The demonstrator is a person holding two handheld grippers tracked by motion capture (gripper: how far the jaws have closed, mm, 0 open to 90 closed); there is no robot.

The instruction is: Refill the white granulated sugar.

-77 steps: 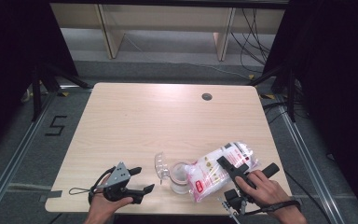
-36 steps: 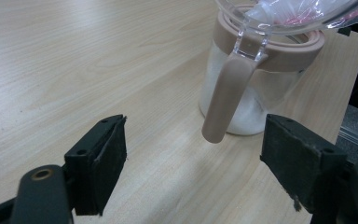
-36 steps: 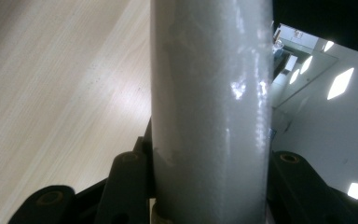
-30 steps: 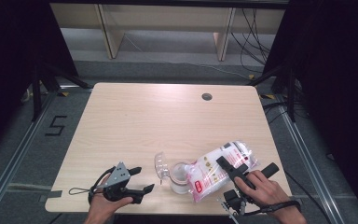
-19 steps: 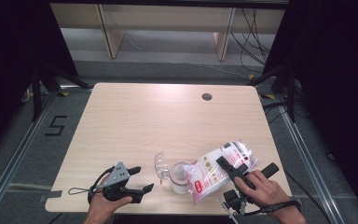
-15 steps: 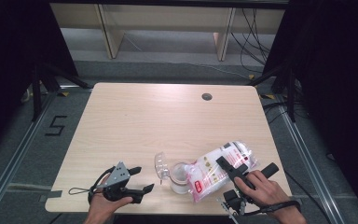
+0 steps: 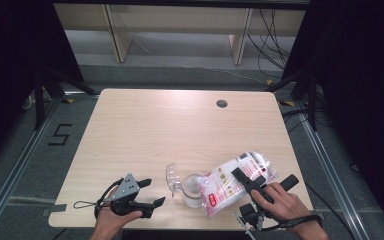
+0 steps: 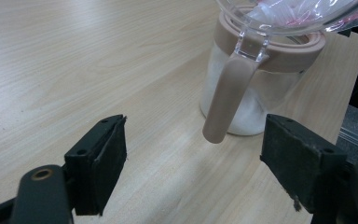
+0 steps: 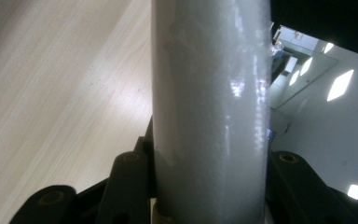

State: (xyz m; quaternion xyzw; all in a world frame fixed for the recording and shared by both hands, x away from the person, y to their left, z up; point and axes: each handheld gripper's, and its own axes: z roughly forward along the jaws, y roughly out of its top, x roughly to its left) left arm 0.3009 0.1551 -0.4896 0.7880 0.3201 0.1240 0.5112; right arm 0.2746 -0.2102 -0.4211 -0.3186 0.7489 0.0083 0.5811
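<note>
My right gripper (image 7: 250,181) is clamped on the bag (image 7: 232,180), tilted w/ its mouth over the jar (image 7: 192,189) near the table's (image 7: 180,125) front edge. Jar holds white powder, lid (image 7: 172,176) flipped open. Left gripper (image 7: 147,192) sits just left of jar, jaws wide apart, nothing between, facing the jar's handle (image 8: 226,100).

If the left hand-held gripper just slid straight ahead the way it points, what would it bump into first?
Probably the jar's beige handle, which hangs down ahead between the open jaws of the left hand-held gripper, with the jar of white grains right behind it. How far off it is remains unclear.
</note>
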